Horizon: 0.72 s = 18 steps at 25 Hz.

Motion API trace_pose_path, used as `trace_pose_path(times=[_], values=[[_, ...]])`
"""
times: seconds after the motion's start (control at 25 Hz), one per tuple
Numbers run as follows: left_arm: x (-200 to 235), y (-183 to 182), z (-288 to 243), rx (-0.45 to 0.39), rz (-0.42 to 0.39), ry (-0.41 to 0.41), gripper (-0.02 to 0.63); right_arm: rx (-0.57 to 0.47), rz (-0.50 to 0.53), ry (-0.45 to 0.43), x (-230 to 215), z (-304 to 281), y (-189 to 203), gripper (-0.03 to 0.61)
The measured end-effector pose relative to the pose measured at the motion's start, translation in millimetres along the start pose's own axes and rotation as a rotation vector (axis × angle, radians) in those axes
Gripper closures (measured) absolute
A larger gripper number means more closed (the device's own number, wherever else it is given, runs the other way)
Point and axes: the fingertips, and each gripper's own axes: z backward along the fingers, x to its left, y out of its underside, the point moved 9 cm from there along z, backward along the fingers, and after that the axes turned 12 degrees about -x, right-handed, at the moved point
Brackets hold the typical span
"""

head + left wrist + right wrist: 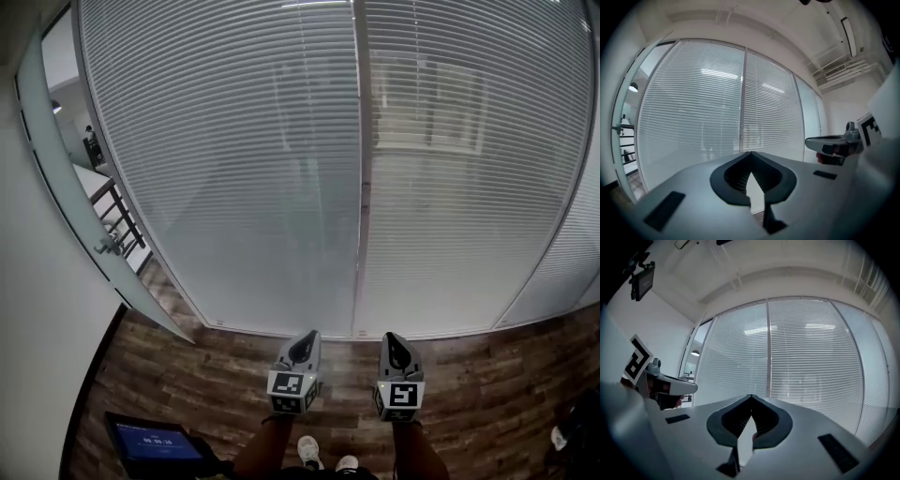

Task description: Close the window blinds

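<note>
The window blinds (234,159) hang full height over two glass panes split by a vertical post (359,187), and their bottom edge meets the wooden floor (487,375). A strip of bare floor lies between the blinds and the tongs. At the left, an open glass door (84,234) juts in. The left tongs (307,337) and right tongs (391,339) sit side by side, aimed at the blinds on either side of the post and well short of touching them. Both pairs are closed tip to tip with nothing between.
</note>
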Motion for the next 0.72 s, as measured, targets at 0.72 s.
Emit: trace_pose_path(times=[0.72], values=[[6, -31, 15, -0.027, 0.002, 0.003, 0.614, 0.018, -0.038, 0.079, 18, 23, -6, 0.575]])
